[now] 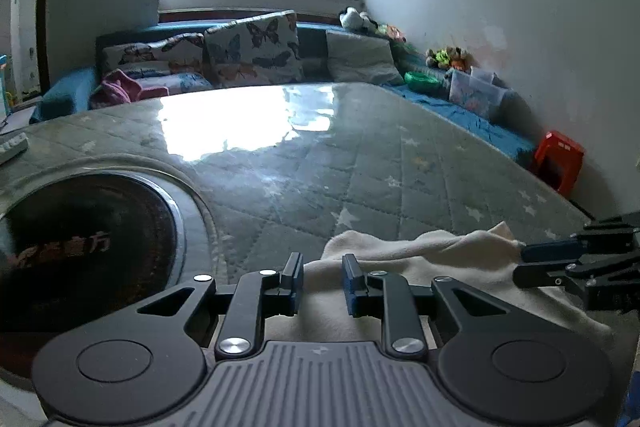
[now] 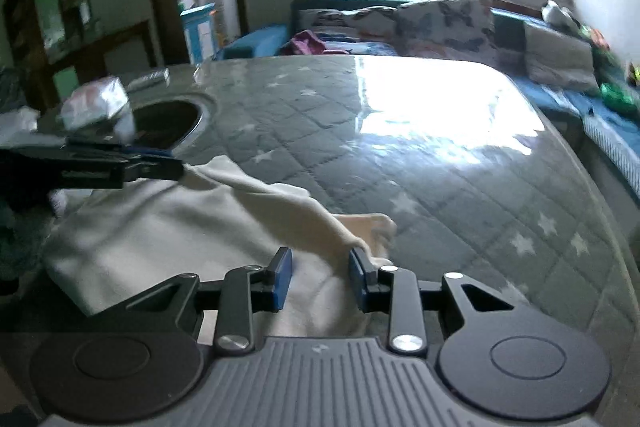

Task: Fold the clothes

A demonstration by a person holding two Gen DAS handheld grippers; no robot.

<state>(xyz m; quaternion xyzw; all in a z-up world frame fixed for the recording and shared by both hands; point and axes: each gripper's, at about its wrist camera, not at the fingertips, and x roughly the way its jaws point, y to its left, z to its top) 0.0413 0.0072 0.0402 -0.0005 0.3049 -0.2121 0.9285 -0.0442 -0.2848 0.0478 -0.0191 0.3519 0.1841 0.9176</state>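
Note:
A cream garment (image 1: 420,251) lies bunched at the near edge of a table with a quilted grey star-print cover (image 1: 360,167). My left gripper (image 1: 322,279) has the cloth between its blue pads, and the jaws stand narrow. In the right wrist view the left gripper (image 2: 182,169) pinches a raised edge of the garment (image 2: 160,227). My right gripper (image 2: 320,279) grips a fold that runs as a ridge towards the left one. In the left wrist view the right gripper (image 1: 518,263) holds the garment's far right corner just above the table.
A round dark inset (image 1: 88,247) sits in the table to the left of the garment. A white crumpled bag (image 2: 96,103) lies beyond it. Behind the table is a sofa with butterfly cushions (image 1: 252,51), and a red stool (image 1: 558,163) stands at the right wall.

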